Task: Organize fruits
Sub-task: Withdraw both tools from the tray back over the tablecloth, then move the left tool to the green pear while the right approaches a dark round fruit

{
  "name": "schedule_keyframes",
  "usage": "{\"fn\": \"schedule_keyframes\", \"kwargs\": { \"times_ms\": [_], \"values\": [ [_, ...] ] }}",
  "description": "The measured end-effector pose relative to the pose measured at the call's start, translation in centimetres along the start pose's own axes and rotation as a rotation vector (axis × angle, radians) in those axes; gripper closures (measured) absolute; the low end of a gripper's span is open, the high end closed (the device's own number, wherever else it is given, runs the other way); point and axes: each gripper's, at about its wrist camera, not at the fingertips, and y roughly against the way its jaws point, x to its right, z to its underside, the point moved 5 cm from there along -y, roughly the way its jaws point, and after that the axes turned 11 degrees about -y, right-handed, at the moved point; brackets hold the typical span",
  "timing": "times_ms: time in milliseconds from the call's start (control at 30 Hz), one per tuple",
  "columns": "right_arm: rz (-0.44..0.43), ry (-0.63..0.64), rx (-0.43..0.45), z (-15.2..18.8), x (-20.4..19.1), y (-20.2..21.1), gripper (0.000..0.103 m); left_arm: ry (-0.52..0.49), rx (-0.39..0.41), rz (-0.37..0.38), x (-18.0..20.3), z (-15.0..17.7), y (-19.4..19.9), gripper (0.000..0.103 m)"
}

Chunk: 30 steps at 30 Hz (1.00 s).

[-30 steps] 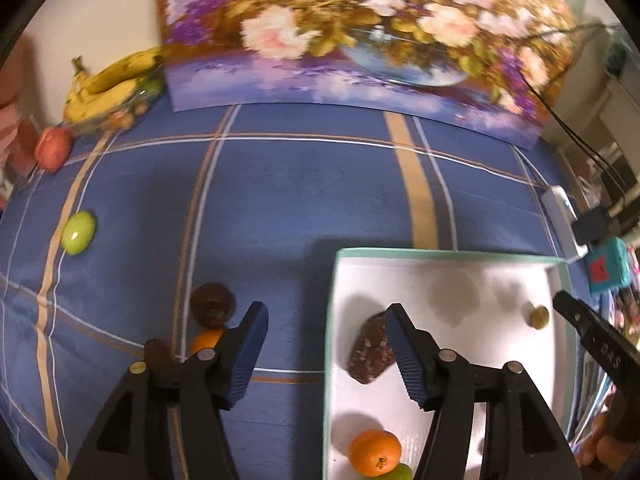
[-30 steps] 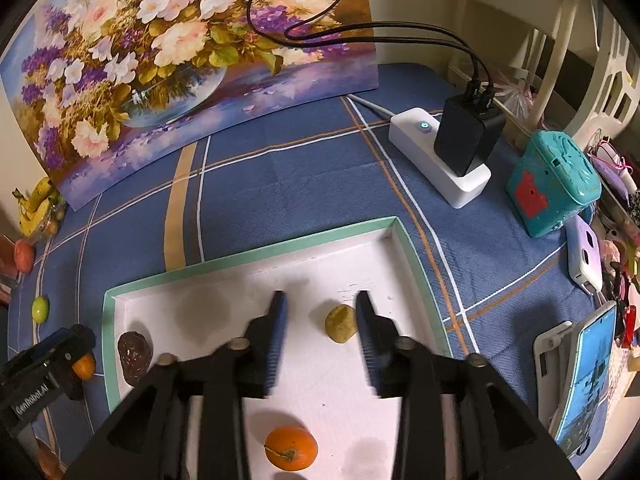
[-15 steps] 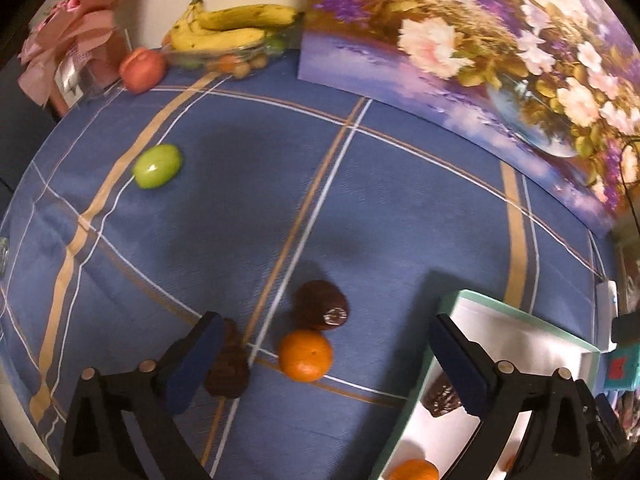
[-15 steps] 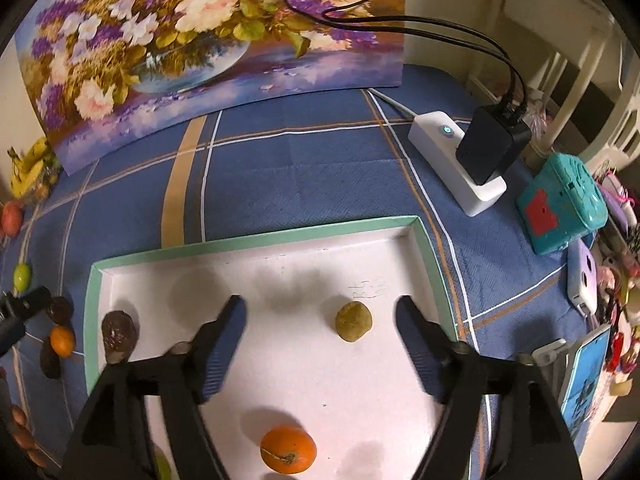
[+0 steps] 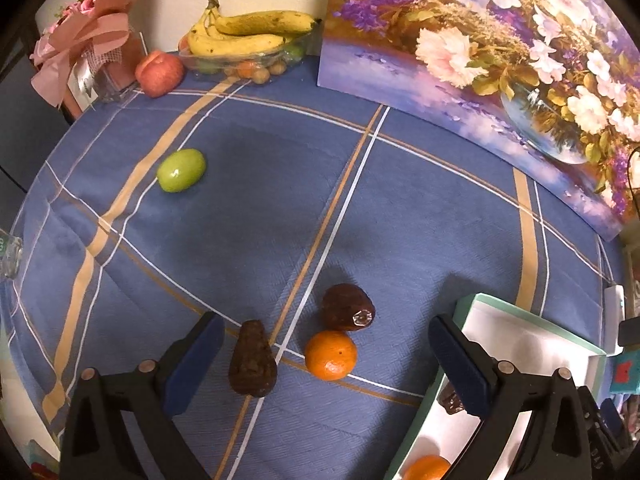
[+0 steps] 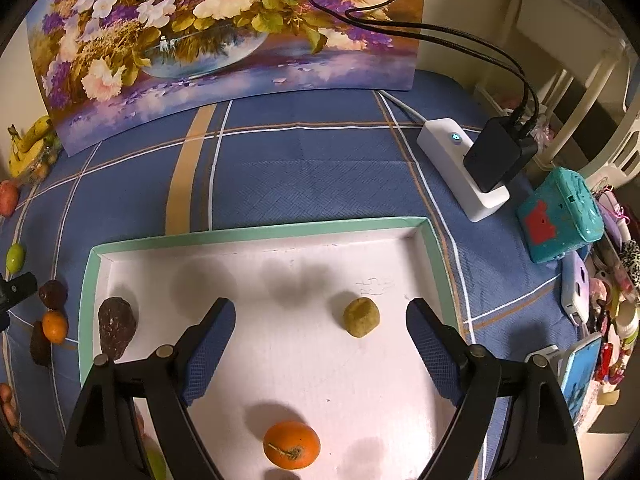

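Your left gripper stands wide open over the blue plaid cloth, nothing pressed by either pad. Between its jaws lie a dark elongated fruit at 7 o'clock, an orange just beside it, and a dark wrinkled fruit touching the orange at its 12 o'clock. A green fruit sits well apart at 10 o'clock; bananas and a red apple lie at 11 o'clock. Your right gripper is likewise open and holds nothing, over the white tray. In the tray: a yellow-green fruit between the jaws, a second orange at 6 o'clock, a brown fruit at 9 o'clock.
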Motion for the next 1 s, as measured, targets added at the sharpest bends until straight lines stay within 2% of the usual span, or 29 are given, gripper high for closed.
{"fn": "schedule_keyframes", "kwargs": {
  "times_ms": [167, 367, 500, 767, 900, 1000],
  "values": [
    [0.000, 0.007, 0.013, 0.1, -0.4, 1.1, 0.015, -0.063, 0.022, -0.049, 0.1, -0.9, 1.4, 0.000],
    [0.001, 0.007, 0.043, -0.2, -1.0, 2.6, 0.015, -0.077, 0.048, -0.065, -0.6, -1.6, 2.9, 0.000],
    [0.000, -0.007, 0.063, -0.3, -1.3, 3.6, 0.015, -0.108, 0.025, -0.139, -1.1, -1.9, 3.2, 0.000],
    [0.017, -0.011, 0.082, -0.2, -2.3, 4.8, 0.015, -0.107, -0.018, -0.109, -2.6, -2.0, 2.9, 0.000],
    [0.017, -0.015, 0.091, -0.2, -3.3, 5.1, 0.015, -0.133, 0.017, -0.116, -3.8, -2.6, 3.4, 0.000],
    [-0.013, -0.034, 0.075, 0.0, -4.7, 4.8, 0.015, -0.129, 0.055, -0.125, -5.3, -2.9, 3.7, 0.000]
  ]
}}
